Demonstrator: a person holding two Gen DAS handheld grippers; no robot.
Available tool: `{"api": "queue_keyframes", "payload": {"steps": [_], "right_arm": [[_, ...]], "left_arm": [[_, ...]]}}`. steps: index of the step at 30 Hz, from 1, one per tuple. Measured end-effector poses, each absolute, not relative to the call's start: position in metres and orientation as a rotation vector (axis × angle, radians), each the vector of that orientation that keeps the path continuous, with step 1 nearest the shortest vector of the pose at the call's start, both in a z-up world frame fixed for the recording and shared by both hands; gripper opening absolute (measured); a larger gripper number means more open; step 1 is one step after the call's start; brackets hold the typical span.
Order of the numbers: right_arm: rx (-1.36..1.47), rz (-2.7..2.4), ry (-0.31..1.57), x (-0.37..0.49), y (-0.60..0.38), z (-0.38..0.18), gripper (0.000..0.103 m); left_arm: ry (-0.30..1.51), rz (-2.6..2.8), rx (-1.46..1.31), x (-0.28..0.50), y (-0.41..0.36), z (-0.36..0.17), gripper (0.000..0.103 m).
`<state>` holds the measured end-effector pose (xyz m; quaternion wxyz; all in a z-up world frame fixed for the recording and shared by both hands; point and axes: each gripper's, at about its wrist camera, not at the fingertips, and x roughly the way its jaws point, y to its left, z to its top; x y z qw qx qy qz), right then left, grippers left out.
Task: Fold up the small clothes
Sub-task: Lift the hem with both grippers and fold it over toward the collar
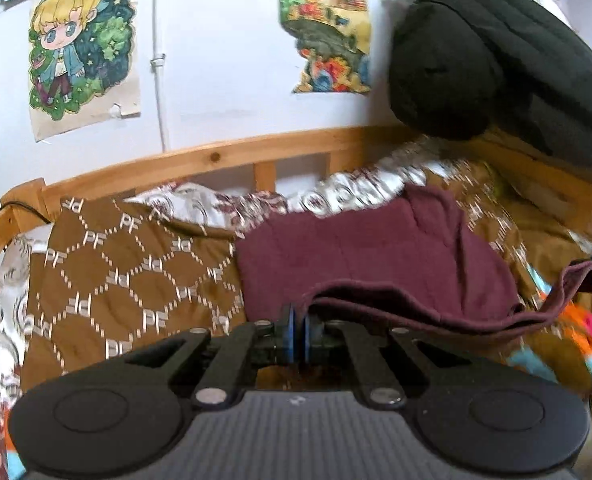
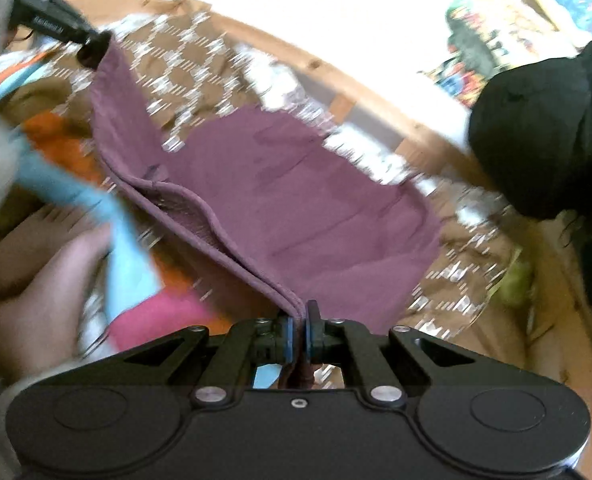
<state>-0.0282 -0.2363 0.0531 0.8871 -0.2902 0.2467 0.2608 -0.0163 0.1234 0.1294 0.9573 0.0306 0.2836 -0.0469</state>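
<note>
Left wrist view: across a bed (image 1: 255, 148) spread with a brown patterned quilt (image 1: 107, 264), a maroon garment (image 1: 356, 252) hangs lifted by its near hem, its far part draped on the quilt toward the wooden rail. Soft, light and limp (it sags between the two holds), it looks best taken at the stitched hem corners, where the doubled edge gives the pads purchase. Left gripper (image 1: 299, 328) and right gripper (image 2: 299, 330) are each clamped tight on that hem, jaws closed on the cloth.
</note>
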Motion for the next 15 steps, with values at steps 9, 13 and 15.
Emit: {"api": "queue_keyframes", "payload": {"steps": [9, 13, 15], "right_arm": [[-0.447, 0.376, 0.38, 0.081, -0.239, 0.046, 0.005], [-0.344, 0.319, 0.39, 0.138, -0.24, 0.029, 0.005], [-0.307, 0.299, 0.391, 0.164, -0.238, 0.022, 0.005]], "left_arm": [[0.651, 0.007, 0.102, 0.115, 0.116, 0.143, 0.004], [0.666, 0.033, 0.144, 0.168, 0.106, 0.129, 0.005], [0.669, 0.048, 0.172, 0.191, 0.101, 0.118, 0.005]]}}
